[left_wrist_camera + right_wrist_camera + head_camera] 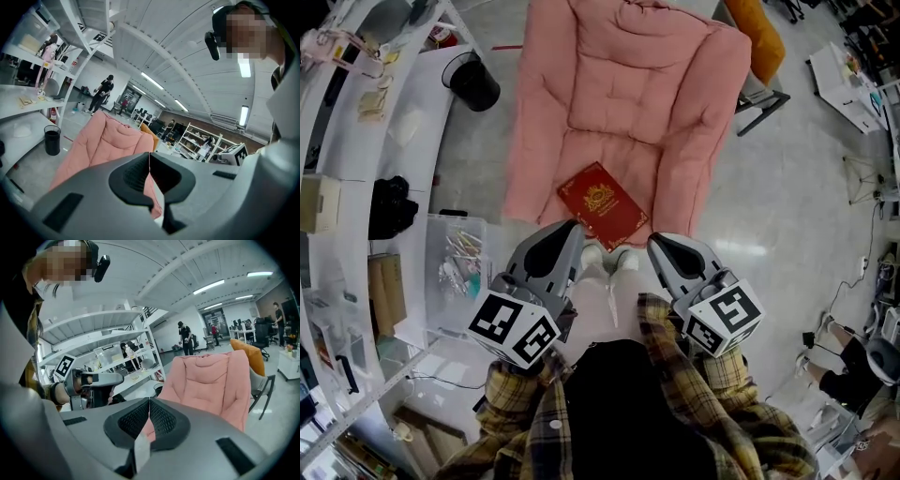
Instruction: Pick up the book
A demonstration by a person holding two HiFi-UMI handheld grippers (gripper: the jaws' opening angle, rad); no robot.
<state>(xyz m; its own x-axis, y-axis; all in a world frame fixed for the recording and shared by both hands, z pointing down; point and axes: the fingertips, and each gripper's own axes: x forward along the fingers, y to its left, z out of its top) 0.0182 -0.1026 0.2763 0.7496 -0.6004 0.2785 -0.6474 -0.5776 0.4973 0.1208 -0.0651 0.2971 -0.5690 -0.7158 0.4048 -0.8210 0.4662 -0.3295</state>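
A red book (602,204) with a gold emblem lies flat on the front of the seat of a pink padded chair (628,84). My left gripper (572,230) hangs just short of the book's near left corner, jaws shut and empty. To the right, my right gripper (656,242) is level with it, also shut on nothing. In the left gripper view the shut left gripper (149,161) points at the pink chair (108,140); the book is hidden behind the jaws. The right gripper view shows the closed right gripper (149,406) before the chair (211,380).
White shelving (356,141) runs along the left, with a black bin (473,82) and a clear plastic box (455,272) beside it. An orange chair (759,33) stands behind the pink one. A white table (848,84) is at the far right. The person's shoes (609,258) stand at the chair's front.
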